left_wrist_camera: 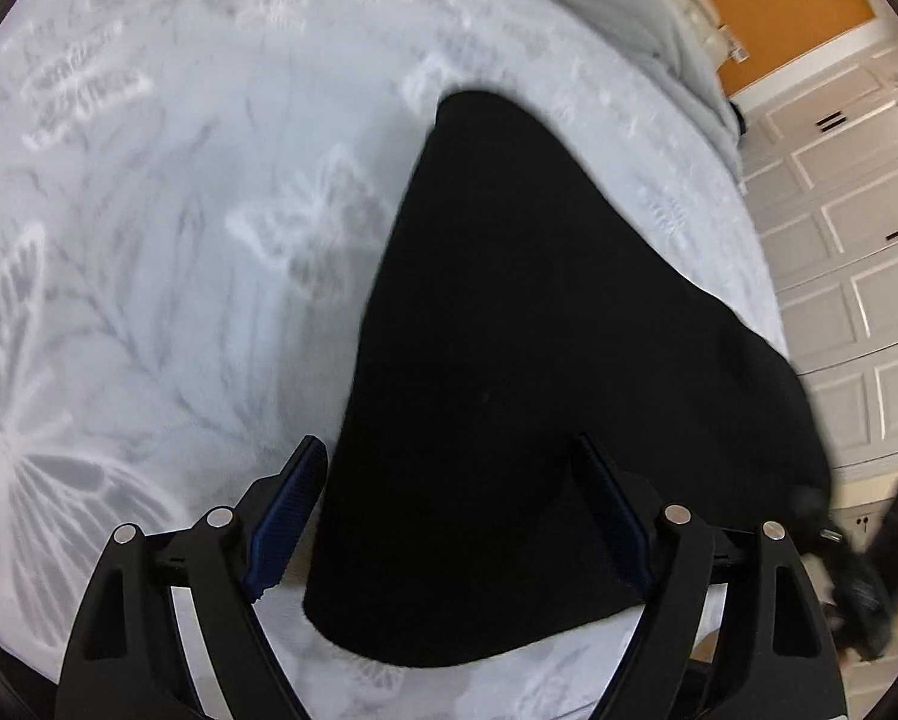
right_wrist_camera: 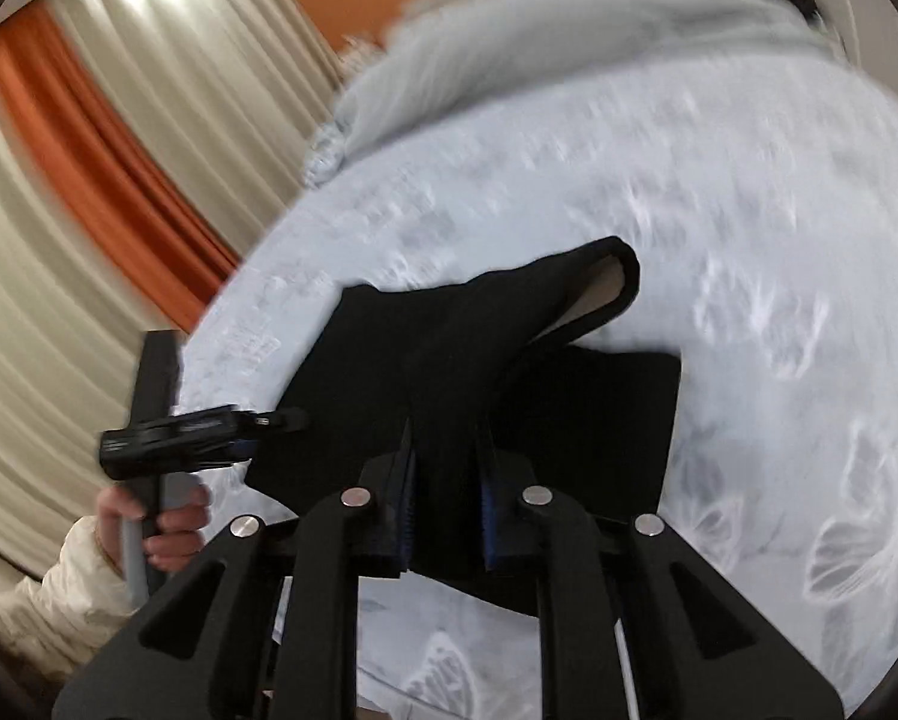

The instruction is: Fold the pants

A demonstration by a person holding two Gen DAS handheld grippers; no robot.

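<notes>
Left wrist view: the black pants (left_wrist_camera: 544, 360) lie spread on the bed (left_wrist_camera: 179, 240), whose white cover carries a butterfly print. The left gripper (left_wrist_camera: 449, 450) hangs over the near end of the pants with its jaws wide, one finger past the pants' left edge over bare cover, the other above the cloth; nothing is between them. Right of the pants stand white panelled cupboards (left_wrist_camera: 856, 276), with an orange wall (left_wrist_camera: 790, 18) beyond the bed's far corner.

Right wrist view: the right gripper (right_wrist_camera: 446, 450) has its jaws narrow, clamped on a raised fold of the pants (right_wrist_camera: 598, 420); a pale lining shows at the lifted hem. Left of the pants, a hand (right_wrist_camera: 155, 528) holds the other gripper, before curtains (right_wrist_camera: 77, 192) in cream and orange
</notes>
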